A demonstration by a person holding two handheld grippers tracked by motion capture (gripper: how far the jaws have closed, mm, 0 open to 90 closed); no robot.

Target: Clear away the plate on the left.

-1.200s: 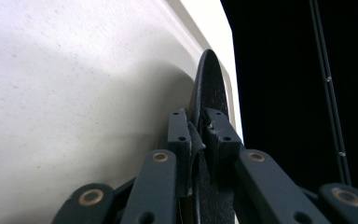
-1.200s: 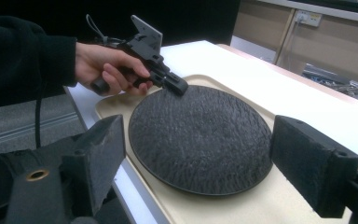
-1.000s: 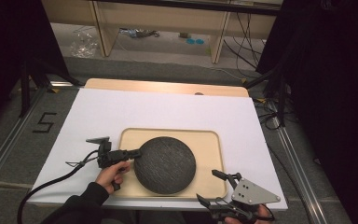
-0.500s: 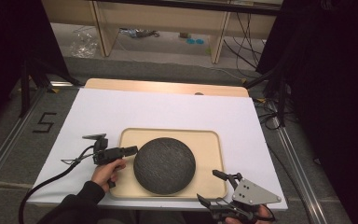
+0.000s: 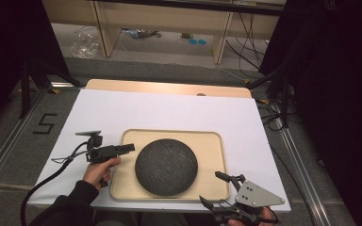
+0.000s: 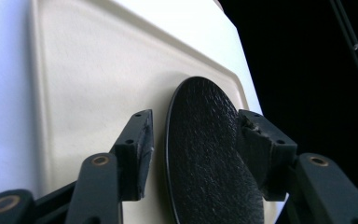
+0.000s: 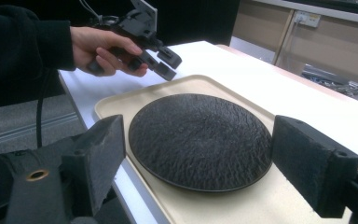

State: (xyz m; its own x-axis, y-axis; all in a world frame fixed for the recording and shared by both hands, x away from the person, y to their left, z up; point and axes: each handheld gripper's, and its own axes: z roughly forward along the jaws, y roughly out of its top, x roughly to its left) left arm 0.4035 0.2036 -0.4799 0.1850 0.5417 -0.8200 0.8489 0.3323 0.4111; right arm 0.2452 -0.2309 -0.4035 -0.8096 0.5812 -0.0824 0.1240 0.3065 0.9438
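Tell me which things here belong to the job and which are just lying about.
In the job:
black plate
beige tray
left claw, open, jaws just opened, off the plate
right claw, open

Lying about:
white sheet
clear bag on the floor

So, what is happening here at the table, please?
A person works with a hand-held gripper in each hand. A dark round plate lies flat in a beige tray on the white table. The left hand-held gripper is beside the plate's left edge, its jaws just opening and gripping nothing. The right hand-held gripper waits open at the tray's near right corner.
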